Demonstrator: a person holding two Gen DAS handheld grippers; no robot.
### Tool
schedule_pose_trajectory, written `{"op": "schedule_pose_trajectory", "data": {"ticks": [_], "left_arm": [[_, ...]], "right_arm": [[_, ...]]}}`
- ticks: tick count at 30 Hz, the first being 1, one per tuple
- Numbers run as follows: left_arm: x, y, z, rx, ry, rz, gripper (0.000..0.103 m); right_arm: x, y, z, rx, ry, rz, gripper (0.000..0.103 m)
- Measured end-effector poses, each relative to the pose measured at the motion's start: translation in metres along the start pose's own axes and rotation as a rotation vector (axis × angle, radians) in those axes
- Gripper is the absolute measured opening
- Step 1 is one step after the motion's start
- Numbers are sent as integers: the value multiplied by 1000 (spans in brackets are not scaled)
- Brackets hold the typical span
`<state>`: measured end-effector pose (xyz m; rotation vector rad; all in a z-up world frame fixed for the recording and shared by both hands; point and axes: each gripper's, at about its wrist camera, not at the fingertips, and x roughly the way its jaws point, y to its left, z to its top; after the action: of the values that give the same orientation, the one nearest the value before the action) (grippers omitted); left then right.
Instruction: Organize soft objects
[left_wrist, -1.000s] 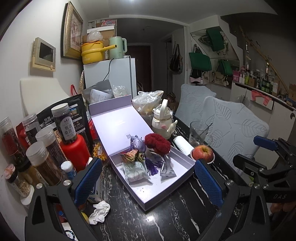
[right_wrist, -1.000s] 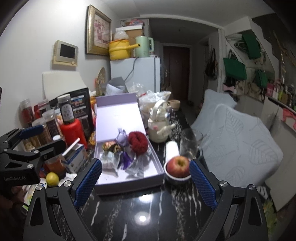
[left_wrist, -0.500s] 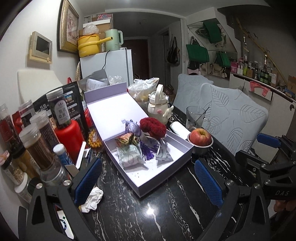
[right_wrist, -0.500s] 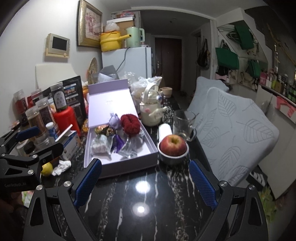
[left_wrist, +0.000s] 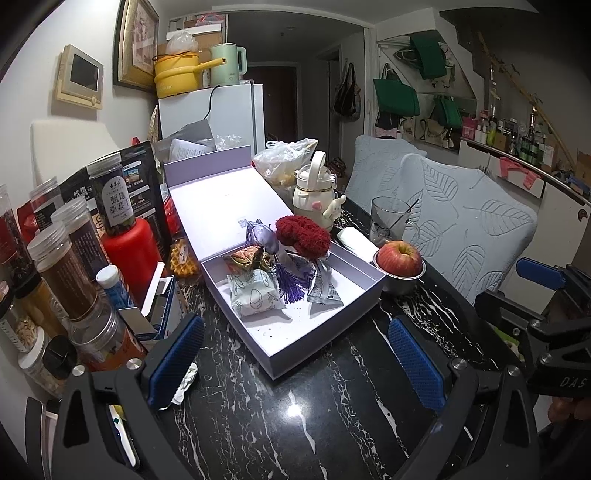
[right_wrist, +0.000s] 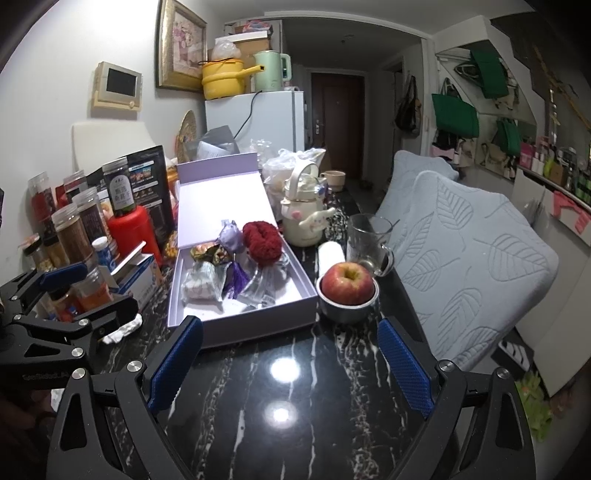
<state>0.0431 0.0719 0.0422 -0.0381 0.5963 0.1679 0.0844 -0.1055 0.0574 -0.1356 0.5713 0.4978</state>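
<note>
Your left gripper (left_wrist: 295, 354) and right gripper (right_wrist: 290, 360): both spread wide, nothing between pads, both above bare black marble table (right_wrist: 295, 406).

Lilac box (left_wrist: 325, 332) lies open, lid folded back, so likely it is collecting place. Inside, 5 soft things bunched at hinge end: red scrunchie (left_wrist: 303, 232), purple sachet (left_wrist: 264, 238) with tassel, white pouch (left_wrist: 253, 295), foil packet, wrapped sweets. Front part of box is free.

Box is ahead of both grippers, near, not touching. Crumpled tissue (right_wrist: 123, 328) lies outside box, beside your left gripper; probably next soft thing.

One open lilac box (left_wrist: 325, 343) holds one red scrunchie (left_wrist: 303, 232), one purple tassel sachet (left_wrist: 291, 286) and two small packets (left_wrist: 253, 295), beside one apple (left_wrist: 398, 257), one teapot (left_wrist: 316, 195) and one glass mug (left_wrist: 388, 220).
</note>
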Motion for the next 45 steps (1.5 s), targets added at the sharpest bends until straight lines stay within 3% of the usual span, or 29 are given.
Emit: {"op": "schedule_pose_trajectory", "data": {"ticks": [45], "left_arm": [[-6,-6,-5,5,18,-27,102]], "right_arm": [[-5,1,-7,-11,9,-14,97]]}}
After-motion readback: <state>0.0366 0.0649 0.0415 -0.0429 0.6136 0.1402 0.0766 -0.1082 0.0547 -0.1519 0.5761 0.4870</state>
